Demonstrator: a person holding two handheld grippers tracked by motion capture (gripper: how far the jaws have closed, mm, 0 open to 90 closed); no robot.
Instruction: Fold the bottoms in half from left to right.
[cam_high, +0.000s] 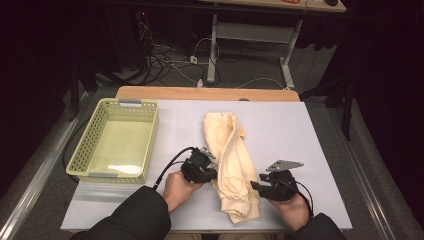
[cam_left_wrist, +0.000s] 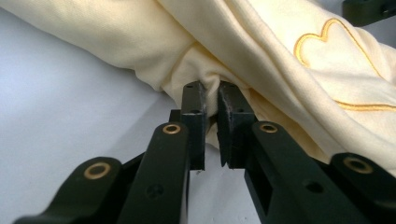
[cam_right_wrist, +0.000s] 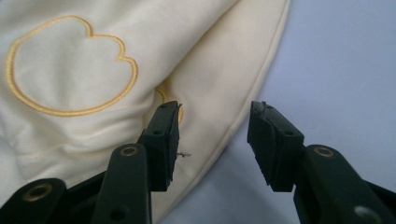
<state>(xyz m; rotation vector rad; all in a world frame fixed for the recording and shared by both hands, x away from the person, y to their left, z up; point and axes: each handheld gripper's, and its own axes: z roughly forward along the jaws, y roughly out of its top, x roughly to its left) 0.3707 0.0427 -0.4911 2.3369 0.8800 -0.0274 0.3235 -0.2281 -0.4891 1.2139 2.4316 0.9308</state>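
While I'm standing here by the surface (cam_high: 280, 130), the person is working a cream-coloured garment (cam_high: 232, 160) with a hand-held gripper in each hand. The garment is lying in a long bunched strip down the middle of the pale surface, running from near the far edge toward the person, with orange stitched outlines (cam_right_wrist: 70, 65) showing on the fabric near the close end. The left hand-held gripper (cam_left_wrist: 211, 93) is sitting right against the garment's left edge, and its jaws are pressed together on a small gathered fold of the cloth, so it's pinching the fabric there. The right hand-held gripper (cam_right_wrist: 215, 116) is coming in at the garment's right side near the hem; its jaws are standing spread apart, one jaw over the cloth and the other over bare surface, with the folded edge of the garment running between them, and nothing is being squeezed. A grey three-cornered plate (cam_high: 284, 164) is sitting on top of that right one. Off to the left, well apart from the garment, a yellow plastic basket (cam_high: 95, 135) with perforated walls is sitting on the surface.
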